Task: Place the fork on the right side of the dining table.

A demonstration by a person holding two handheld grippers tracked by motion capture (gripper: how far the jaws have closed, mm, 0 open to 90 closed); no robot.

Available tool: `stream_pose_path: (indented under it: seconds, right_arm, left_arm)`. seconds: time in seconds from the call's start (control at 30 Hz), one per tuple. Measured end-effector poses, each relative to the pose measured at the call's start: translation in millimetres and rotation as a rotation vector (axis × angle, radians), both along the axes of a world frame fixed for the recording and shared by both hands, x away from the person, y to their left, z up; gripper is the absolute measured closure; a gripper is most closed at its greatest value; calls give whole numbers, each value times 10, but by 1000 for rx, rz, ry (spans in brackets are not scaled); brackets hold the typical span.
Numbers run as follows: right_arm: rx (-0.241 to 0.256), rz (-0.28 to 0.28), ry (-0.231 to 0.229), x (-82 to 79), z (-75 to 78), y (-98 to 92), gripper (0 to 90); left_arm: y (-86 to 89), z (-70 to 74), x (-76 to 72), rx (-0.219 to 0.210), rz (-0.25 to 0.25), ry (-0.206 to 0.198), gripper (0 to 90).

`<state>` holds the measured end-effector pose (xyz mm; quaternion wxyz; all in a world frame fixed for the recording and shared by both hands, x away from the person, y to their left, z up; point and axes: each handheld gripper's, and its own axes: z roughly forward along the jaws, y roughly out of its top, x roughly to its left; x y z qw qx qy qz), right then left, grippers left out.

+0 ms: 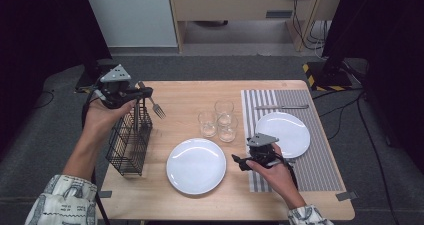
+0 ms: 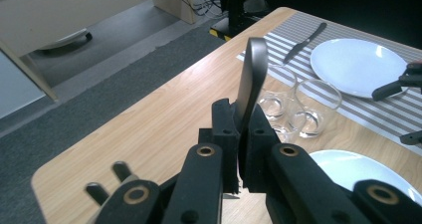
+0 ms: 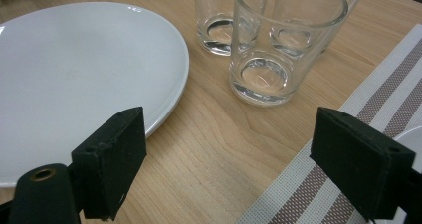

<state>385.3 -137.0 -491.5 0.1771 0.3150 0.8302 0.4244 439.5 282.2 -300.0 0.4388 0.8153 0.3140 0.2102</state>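
At a wooden table, a person's left gripper was clamped on the handle of a fork, lifted above a black wire cutlery basket that stood at the table's left side. In the high view the fork's tines pointed toward the middle of the table, clear of the basket's rim. The left gripper view showed the 2 black jaws pressed tight against the fork's flat metal handle, which rose upright between them. The right gripper hovered low over the table's near right part, between a white plate and a striped placemat; its jaws stood wide apart and held nothing, as the right gripper view made plain, with bare wood between them. 3 clear glasses were grouped near the table's centre, just beyond the near plate. A 2nd white plate rested on the placemat, and a knife lay across the mat's far end. Other cutlery stood in the basket, too dim to tell apart.
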Motion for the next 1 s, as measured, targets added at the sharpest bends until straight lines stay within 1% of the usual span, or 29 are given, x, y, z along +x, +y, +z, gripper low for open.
stream_pose_path:
  seconds: [0.07,0.17,0.27,0.4,0.5,0.53,0.63,0.7,0.83,1.0]
  right_arm:
    - [-1,5,-4,0,4,-2,145]
    - [-4,9,-4,-8,7,-5,162]
    - [-4,17,-5,-11,14,-2,182]
    - [-5,28,-6,-7,19,8,216]
    - [-16,42,-5,-15,13,19,255]
    - [-21,50,-9,-19,9,20,295]
    - [-32,69,-11,-30,5,19,346]
    - [-34,74,-12,-38,11,19,360]
    - [-35,82,-10,-48,25,33,378]
    - [-28,111,-13,-61,57,63,397]
  left_arm:
    - [-54,-39,-29,-4,-11,4,869]
    - [-164,-93,-83,18,-32,0,868]
    - [-251,-145,-128,18,-55,3,868]
    - [-345,-246,-196,27,-72,11,868]
    - [-394,-328,-228,37,-82,19,868]
    - [-411,-360,-240,39,-87,22,868]
    - [-448,-418,-260,49,-98,28,868]
    - [-468,-440,-270,53,-105,31,868]
    - [-506,-459,-304,60,-124,26,868]
    - [-552,-486,-361,35,-146,18,868]
